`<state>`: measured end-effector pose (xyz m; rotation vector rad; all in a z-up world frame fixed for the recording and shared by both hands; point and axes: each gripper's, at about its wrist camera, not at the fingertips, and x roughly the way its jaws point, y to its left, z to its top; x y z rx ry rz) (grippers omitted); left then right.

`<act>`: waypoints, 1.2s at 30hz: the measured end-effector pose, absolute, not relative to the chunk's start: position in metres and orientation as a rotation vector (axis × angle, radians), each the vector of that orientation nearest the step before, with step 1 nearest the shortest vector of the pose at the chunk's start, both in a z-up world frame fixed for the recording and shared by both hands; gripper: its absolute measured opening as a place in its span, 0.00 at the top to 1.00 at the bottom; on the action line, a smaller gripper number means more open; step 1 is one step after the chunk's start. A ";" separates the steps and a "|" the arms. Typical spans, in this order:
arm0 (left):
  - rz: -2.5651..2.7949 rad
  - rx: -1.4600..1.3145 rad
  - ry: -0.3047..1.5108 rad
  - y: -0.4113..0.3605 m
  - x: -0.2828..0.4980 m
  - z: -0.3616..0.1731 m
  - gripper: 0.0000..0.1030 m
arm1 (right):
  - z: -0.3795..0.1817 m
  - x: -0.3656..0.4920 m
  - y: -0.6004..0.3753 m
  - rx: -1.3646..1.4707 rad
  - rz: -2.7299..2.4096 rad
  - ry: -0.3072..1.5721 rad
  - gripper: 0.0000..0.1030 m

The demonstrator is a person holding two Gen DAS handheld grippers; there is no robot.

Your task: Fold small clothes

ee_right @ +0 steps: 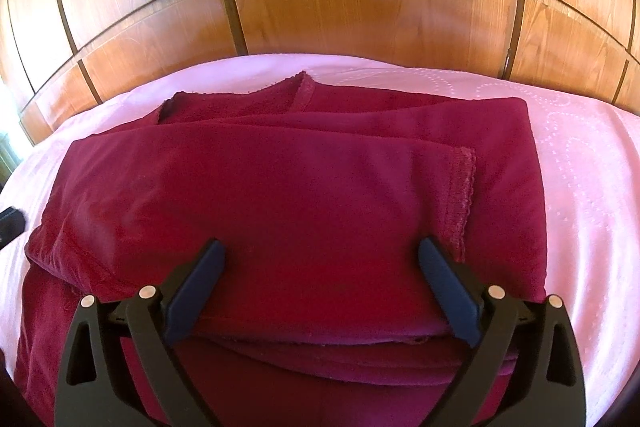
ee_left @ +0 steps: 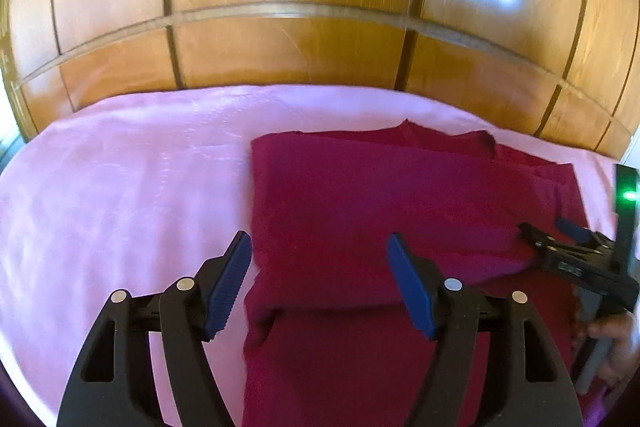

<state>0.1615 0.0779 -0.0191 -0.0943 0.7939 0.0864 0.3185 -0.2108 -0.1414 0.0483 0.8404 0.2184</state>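
Note:
A dark red garment (ee_left: 360, 211) lies partly folded on a pink bedspread (ee_left: 120, 187). It also fills the right wrist view (ee_right: 300, 195), with a folded flap on top and a lace-trimmed hem (ee_right: 460, 203) at the right. My left gripper (ee_left: 320, 267) is open and empty above the garment's left edge. My right gripper (ee_right: 320, 275) is open and empty over the front edge of the folded flap. The right gripper also shows in the left wrist view (ee_left: 552, 231), at the garment's right side.
A glossy wooden wardrobe (ee_left: 280, 39) with panelled doors stands right behind the bed; it also shows in the right wrist view (ee_right: 360, 7). Pink bedspread (ee_right: 580, 187) extends to the right of the garment. A dark object (ee_right: 10, 223) sits at the left edge.

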 end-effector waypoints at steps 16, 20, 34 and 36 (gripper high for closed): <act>0.121 -0.128 0.734 0.074 0.058 0.017 0.33 | -0.113 0.265 -0.200 0.037 0.190 0.866 0.02; 0.114 -0.132 0.749 0.072 0.044 0.011 0.33 | -0.119 0.230 -0.206 0.067 0.218 0.904 0.02; 0.078 -0.175 0.790 0.074 0.038 -0.011 0.33 | -0.121 0.158 -0.235 0.145 0.243 0.928 0.34; 0.076 -0.173 0.794 0.075 0.044 -0.013 0.33 | -0.119 0.164 -0.239 0.163 0.230 0.930 0.39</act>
